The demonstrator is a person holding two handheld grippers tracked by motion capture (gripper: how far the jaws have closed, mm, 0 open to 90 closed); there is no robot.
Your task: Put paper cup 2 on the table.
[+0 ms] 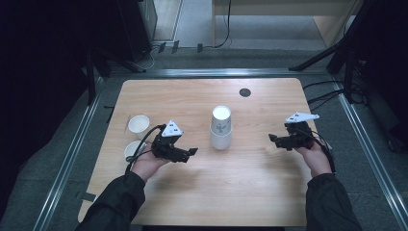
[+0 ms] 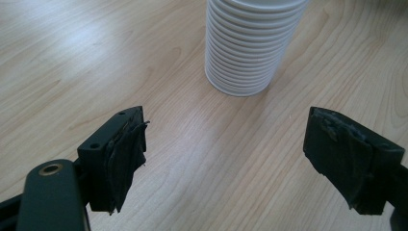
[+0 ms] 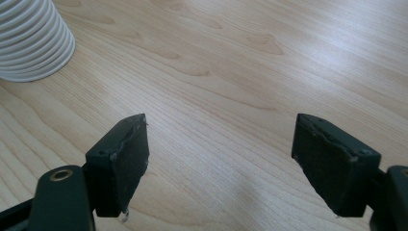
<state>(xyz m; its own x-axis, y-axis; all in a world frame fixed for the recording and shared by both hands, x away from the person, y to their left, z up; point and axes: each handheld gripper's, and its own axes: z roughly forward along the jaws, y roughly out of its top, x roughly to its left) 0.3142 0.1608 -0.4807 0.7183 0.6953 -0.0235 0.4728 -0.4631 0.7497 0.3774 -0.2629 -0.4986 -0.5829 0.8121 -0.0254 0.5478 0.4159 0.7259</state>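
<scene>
White cup stack (image 2: 250, 45) stands ahead of the left gripper (image 2: 226, 159) — both grippers' jaws apart, empty.

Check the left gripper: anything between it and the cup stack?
Nothing visible. The left gripper is open, facing the cup stack across bare table. Two single cups sit behind it, out of the path.

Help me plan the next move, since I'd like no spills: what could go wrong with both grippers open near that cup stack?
1. The cup stack is tall and narrow, inverted on the table; a sideways nudge from the left gripper, which faces it, could tip it.
2. The nested rims sit tight, so a pinch may lift several cups, not one.
3. Two loose cups lie just behind the left hand; pulling back could knock them toward the edge.
</scene>
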